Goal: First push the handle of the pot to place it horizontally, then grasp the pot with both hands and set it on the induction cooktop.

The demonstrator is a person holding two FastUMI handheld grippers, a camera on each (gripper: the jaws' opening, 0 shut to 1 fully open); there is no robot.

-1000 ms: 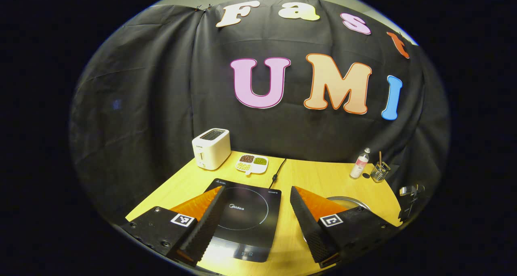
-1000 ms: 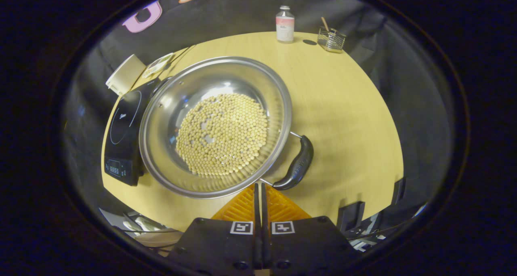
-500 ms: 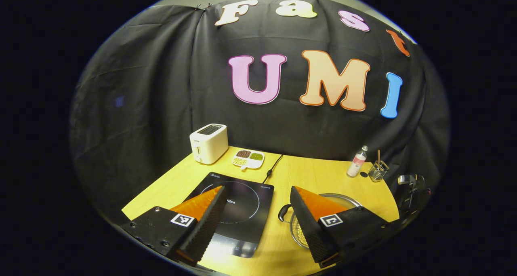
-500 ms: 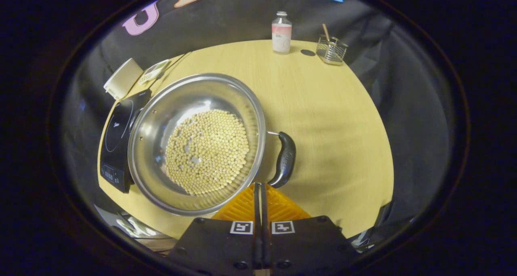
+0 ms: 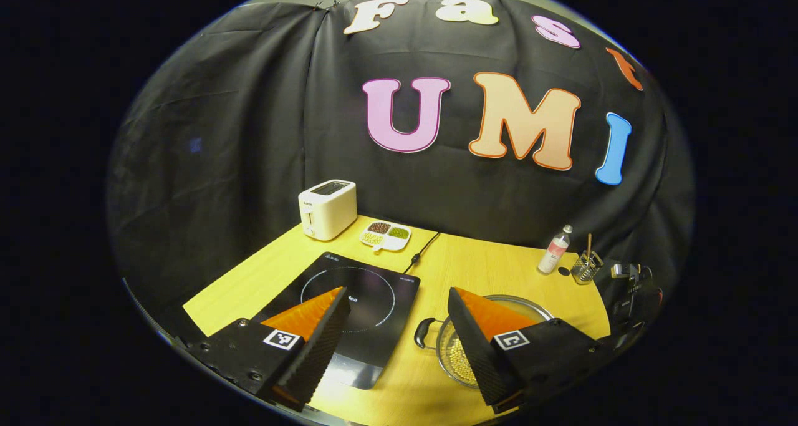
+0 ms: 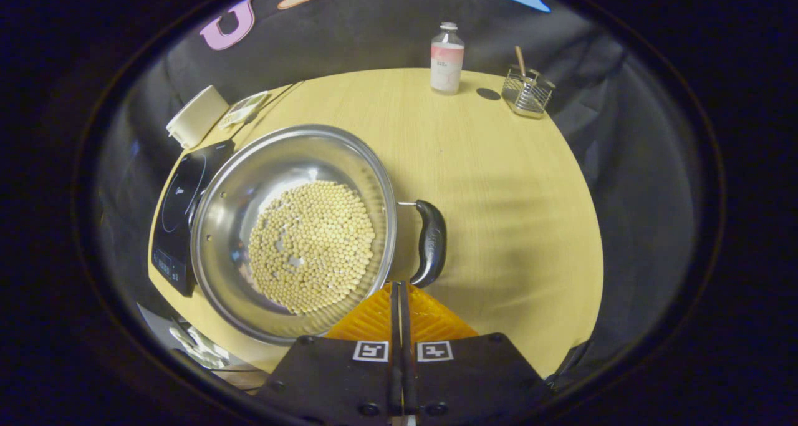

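Two handles across the pot (image 6: pixel 293 232), right gripper (image 6: pixel 399 285) jaws together at one handle (image 6: pixel 431 242), left gripper (image 5: pixel 396 298) jaws wide

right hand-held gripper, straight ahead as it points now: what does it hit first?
Likely the pot: the shut right hand-held gripper aims at its near rim, just beside the black handle. Depth is unclear, so it may already be touching the handle's end.

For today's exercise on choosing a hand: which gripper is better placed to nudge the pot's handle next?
Right. The right gripper, fingers shut, sits at the lower end of the pot's near handle. The left gripper is open, farther back, facing the cooktop.
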